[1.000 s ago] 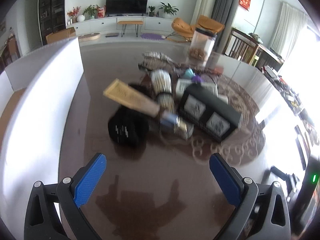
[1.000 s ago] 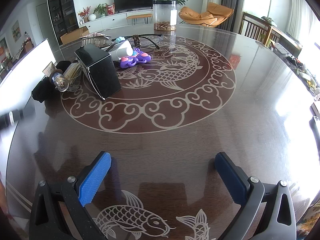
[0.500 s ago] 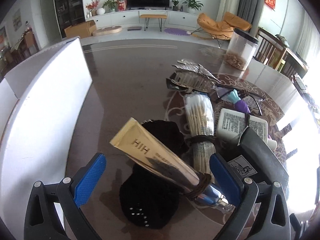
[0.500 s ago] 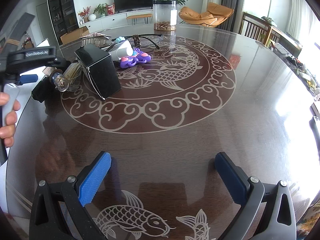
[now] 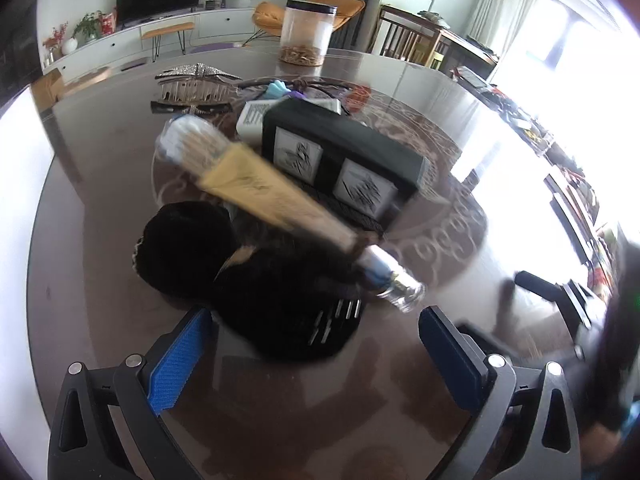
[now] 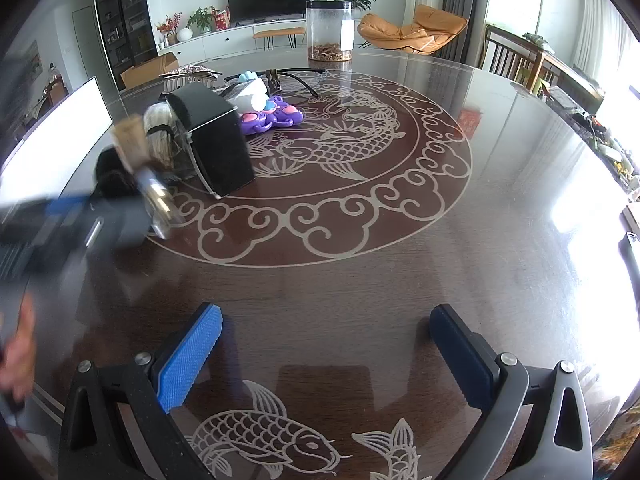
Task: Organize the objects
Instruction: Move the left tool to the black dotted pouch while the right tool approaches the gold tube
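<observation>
My left gripper (image 5: 316,348) is open, low over the table, with its fingers just short of a black fabric bundle (image 5: 248,276). A gold tube with a silver cap (image 5: 280,200) lies across the bundle, tilted. Behind it are a bundle of cotton swabs (image 5: 188,140) and a black box (image 5: 340,152). My right gripper (image 6: 324,356) is open and empty over bare table. In the right wrist view the left gripper is a blur at far left beside the gold tube (image 6: 132,140) and black box (image 6: 212,140).
A white board (image 5: 20,184) stands at the table's left edge. Behind the pile lie a purple toy (image 6: 272,116), a white bottle (image 6: 248,94), a silver comb-like piece (image 5: 196,84), black cables and a clear jar (image 6: 330,30). The round dark table (image 6: 400,260) has a fish inlay.
My left gripper has moved in close to the pile and swung right, so the black bundle and gold tube now sit just ahead of its fingers. The right gripper has not moved.
</observation>
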